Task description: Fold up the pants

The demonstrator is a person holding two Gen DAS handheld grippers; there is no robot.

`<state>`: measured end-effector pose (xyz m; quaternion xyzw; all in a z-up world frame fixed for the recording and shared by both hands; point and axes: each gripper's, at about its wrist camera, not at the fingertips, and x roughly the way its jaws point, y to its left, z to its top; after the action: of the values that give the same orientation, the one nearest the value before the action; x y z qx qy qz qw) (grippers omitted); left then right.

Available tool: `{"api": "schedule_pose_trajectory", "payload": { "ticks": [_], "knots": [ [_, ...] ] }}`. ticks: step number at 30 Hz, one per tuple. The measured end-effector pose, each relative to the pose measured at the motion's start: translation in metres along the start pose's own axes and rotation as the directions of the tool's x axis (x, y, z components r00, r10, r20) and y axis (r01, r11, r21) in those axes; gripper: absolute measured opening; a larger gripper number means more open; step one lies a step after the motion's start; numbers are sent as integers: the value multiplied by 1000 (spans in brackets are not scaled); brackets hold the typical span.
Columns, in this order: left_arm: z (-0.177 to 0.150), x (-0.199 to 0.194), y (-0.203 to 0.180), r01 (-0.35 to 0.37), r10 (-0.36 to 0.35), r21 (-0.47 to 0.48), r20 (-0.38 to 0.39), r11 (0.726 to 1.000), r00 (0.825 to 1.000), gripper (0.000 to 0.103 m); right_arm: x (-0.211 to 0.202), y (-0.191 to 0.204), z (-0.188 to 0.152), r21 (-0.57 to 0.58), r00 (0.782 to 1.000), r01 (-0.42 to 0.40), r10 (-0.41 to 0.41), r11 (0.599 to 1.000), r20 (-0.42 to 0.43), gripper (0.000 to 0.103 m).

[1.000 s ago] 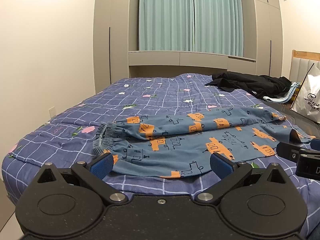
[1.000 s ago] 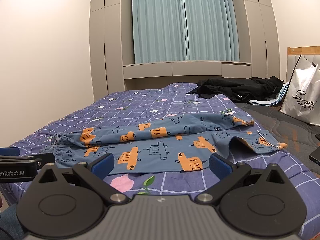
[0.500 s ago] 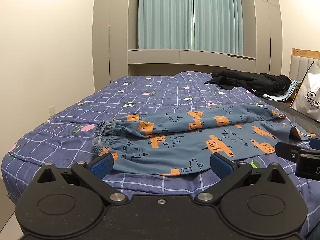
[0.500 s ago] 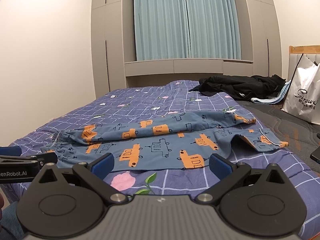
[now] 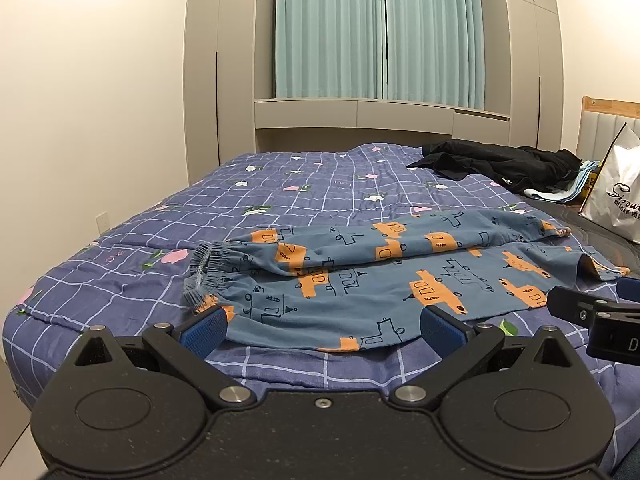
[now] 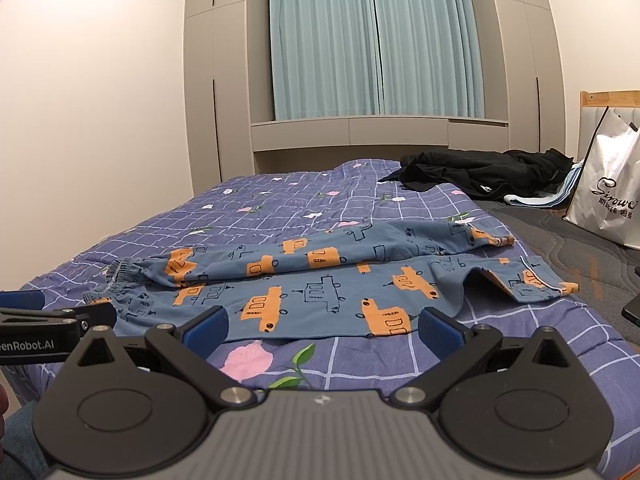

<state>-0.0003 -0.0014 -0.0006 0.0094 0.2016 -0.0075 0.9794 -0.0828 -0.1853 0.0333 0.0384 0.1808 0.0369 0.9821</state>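
Note:
Blue pants [image 5: 360, 272] with orange car prints lie spread across the purple checked bed cover [image 5: 280, 196], waistband at the left and leg ends at the right. One leg is laid over the other. In the right wrist view the same pants [image 6: 320, 276] show a turned-up hem at the right. My left gripper [image 5: 324, 326] is open just in front of the pants' near edge, close to the waistband. My right gripper [image 6: 322, 330] is open too, short of the near edge toward the leg end. Neither holds cloth.
A black garment [image 5: 500, 164] and a light blue cloth are piled at the far right of the bed. A white shopping bag [image 6: 604, 188] stands by the wooden headboard. A dark flat device [image 6: 632, 308] lies at the right edge. Wardrobes and teal curtains stand behind.
Both cameras have tilted slightly down and drawn back, so the pants sit a bit higher in view. The pants have not moved and both grippers stay open.

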Motion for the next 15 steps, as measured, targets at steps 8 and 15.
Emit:
{"api": "schedule_pose_trajectory", "payload": {
  "ticks": [8,15],
  "knots": [
    [0,0,0,0,0,0,-1,1000,1000,103,0,-1,0,-3,1000,-4,4,1000,-2,103],
    [0,0,0,0,0,0,-1,1000,1000,103,1,0,0,-3,1000,-4,4,1000,-3,103]
  ]
}}
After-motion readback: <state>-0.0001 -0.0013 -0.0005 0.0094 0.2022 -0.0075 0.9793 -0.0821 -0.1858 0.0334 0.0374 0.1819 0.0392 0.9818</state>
